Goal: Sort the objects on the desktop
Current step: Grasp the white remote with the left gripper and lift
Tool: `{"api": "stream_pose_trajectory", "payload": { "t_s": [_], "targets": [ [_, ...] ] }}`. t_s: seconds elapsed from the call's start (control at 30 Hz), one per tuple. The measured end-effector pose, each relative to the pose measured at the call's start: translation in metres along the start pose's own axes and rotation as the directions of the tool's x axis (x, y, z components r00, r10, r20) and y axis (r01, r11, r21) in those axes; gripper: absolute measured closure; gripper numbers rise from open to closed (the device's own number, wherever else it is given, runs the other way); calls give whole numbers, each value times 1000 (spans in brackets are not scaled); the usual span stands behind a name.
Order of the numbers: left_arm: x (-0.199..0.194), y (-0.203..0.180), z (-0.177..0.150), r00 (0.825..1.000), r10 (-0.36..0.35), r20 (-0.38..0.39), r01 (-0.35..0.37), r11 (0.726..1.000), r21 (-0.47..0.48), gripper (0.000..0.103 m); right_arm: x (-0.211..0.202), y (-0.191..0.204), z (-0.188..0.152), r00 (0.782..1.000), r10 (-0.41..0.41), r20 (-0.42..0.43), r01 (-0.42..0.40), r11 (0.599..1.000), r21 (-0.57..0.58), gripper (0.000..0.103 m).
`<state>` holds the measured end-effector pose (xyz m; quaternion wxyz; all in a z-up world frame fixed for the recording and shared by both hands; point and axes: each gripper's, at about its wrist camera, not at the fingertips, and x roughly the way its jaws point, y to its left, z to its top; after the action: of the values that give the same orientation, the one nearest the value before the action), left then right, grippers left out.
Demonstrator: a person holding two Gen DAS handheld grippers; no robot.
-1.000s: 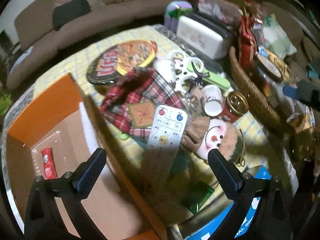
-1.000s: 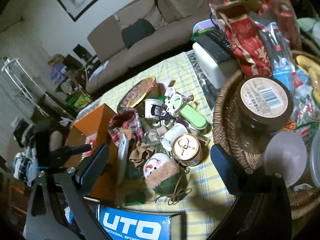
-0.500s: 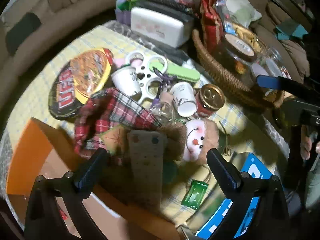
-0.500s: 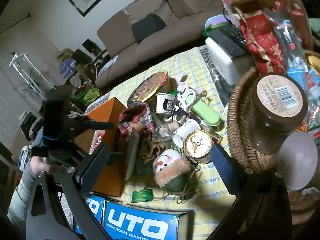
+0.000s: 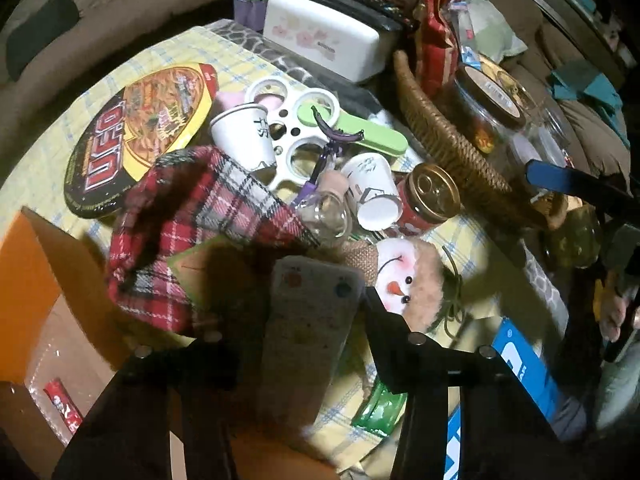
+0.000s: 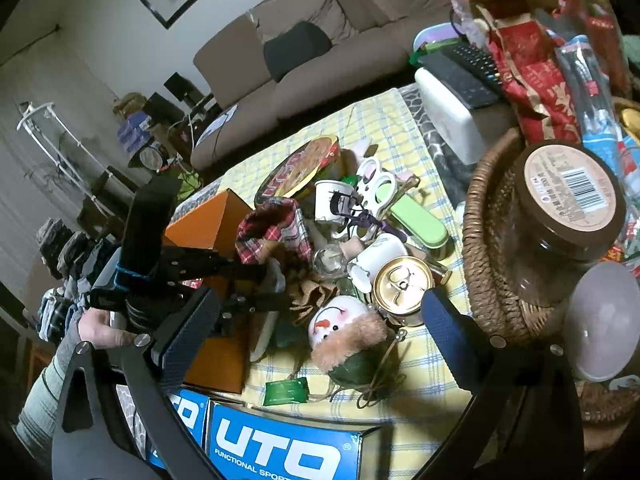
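Observation:
A white remote (image 5: 312, 320) lies tilted across the plaid cloth bag (image 5: 192, 208) and the rim of the orange box (image 5: 36, 280). My left gripper (image 5: 308, 300) points steeply down at it. Its jaws are closing, with the remote between them and both fingers against its long edges. The right wrist view shows the same grip, left gripper (image 6: 264, 284) held by a hand in a grey sleeve. My right gripper (image 6: 316, 320) hangs open over the snowman doll (image 6: 340, 328) and holds nothing. A red packet (image 5: 60, 404) lies in the box.
Paper cups (image 5: 244, 136), a gold-topped can (image 5: 432, 196), a noodle bowl (image 5: 140, 132) and a white ring tray (image 5: 296, 132) crowd the yellow cloth. A wicker basket (image 6: 480, 240) with a jar (image 6: 568, 216) stands at the right. Blue boxes (image 6: 280, 452) line the front edge beside a green packet (image 6: 286, 392).
My left gripper has come forward and tipped down over the remote, and its jaws have narrowed from wide apart to the remote's sides. The right gripper has stayed in place, open.

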<state>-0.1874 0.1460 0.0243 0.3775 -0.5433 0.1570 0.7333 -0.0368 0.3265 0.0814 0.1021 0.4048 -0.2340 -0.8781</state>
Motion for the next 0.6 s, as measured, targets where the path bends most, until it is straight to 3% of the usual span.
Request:
{"api": "stream_pose_trajectory", "payload": {
  "t_s": [0.17,0.3,0.43,0.6],
  "targets": [
    [-30,5,-8,994,-4,114,17,993,-118,56,1,5,-2,1000,-1,-5,1,1000,-12,1],
    [-68,11,-20,971,-10,238,60,977,-207,56,-1,12,-3,1000,10,-1,-10,999,-40,1],
    [-105,12,-28,944,-20,328,109,961,-255,56,2,37,-9,1000,26,-8,-27,989,-147,1],
    [-134,1,-29,931,-39,362,138,958,-251,56,17,84,-22,1000,25,-6,-26,954,-299,6]
  ]
}}
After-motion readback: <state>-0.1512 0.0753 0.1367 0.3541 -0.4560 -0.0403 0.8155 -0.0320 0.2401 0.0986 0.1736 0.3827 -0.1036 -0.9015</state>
